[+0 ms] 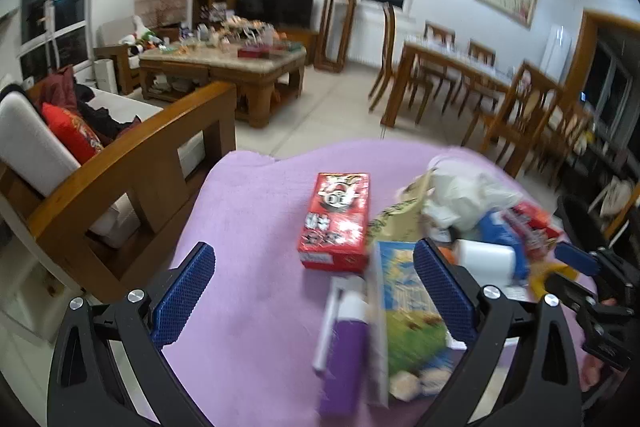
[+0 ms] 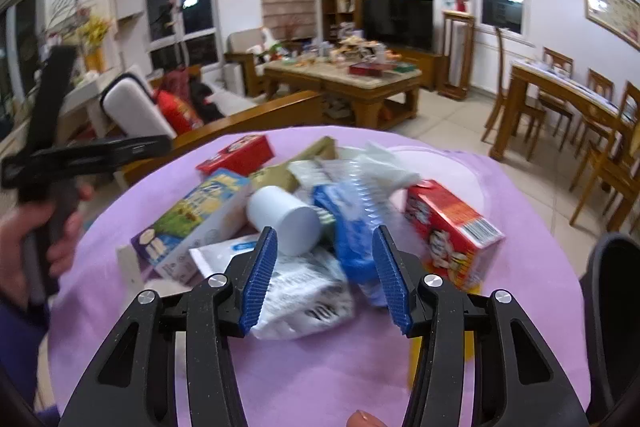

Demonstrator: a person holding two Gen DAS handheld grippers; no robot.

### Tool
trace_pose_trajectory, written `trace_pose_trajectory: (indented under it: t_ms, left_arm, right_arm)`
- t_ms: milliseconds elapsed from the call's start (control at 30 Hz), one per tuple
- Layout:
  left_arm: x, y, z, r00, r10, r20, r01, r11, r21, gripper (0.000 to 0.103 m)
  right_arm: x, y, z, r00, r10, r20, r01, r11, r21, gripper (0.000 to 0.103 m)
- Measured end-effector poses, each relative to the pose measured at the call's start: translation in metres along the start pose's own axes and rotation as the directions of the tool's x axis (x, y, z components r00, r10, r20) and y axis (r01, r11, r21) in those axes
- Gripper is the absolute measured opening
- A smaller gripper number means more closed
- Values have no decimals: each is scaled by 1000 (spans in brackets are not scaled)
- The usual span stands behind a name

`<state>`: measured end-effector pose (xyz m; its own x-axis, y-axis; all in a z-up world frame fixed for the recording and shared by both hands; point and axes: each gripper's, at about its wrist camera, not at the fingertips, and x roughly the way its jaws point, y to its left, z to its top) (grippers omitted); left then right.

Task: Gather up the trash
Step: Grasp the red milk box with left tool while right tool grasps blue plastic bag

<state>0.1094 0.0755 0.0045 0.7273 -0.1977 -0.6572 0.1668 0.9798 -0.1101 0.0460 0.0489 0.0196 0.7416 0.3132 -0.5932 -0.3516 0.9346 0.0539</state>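
Note:
A pile of trash lies on a round table with a purple cloth [image 1: 248, 227]. In the left wrist view I see a red carton [image 1: 336, 219], a blue-green carton [image 1: 412, 323], a purple-white box [image 1: 344, 347] and a white cup [image 1: 486, 257]. My left gripper [image 1: 314, 291] is open above the cloth, empty. In the right wrist view my right gripper [image 2: 324, 271] is open over a blue plastic wrapper [image 2: 352, 227], beside the white cup [image 2: 286, 217], a crumpled white wrapper [image 2: 304, 303], a red carton [image 2: 452, 227], a second red carton [image 2: 236, 155] and the blue-green carton [image 2: 196, 219].
A wooden sofa [image 1: 120, 155] stands left of the table. A black bin rim [image 2: 616, 307] shows at the right edge. A coffee table [image 2: 344, 83] and dining chairs [image 2: 600, 147] stand beyond. The person's left hand holds the other gripper handle [image 2: 52, 187].

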Motion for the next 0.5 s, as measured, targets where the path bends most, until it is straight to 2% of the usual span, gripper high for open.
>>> trace_pose_trajectory:
  t_ms: [33,67,100,133,167,267,333,500]
  left_arm:
    - [6,0,3,1000,-12,-13,12,1000,8,98]
    - [12,-2,6,999,-28,-25,28,999,21,98]
    - [19,-5,9,999,-38,-38,40,999,34,98]
    - [24,-5,10,998,-42,-51,44,998,40,98]
    - [31,-5,13,996,-48,-72,51,998,42,98]
    - [47,-2,17,989,-100,-109,104,994,26,98]
    - [53,-2,17,986,-122,-115,124,992,13,98]
    - [72,8,13,980,-122,-156,113,991,-71,93]
  right_arm:
    - [12,8,0,999,-2,-37,2,1000,-8,50]
    - [12,8,0,999,-2,-37,2,1000,-8,50]
    - [26,10,-1,995,-48,-82,46,999,-21,50]
    - [26,10,-1,995,-48,-82,46,999,-21,50]
    - [38,4,0,989,-93,-117,92,996,-18,50]
    - [48,-1,0,980,-130,-149,129,992,-16,48]
    - [47,-10,0,979,-127,-162,127,992,-10,41]
    - [60,-18,1,975,-97,-198,111,992,63,36]
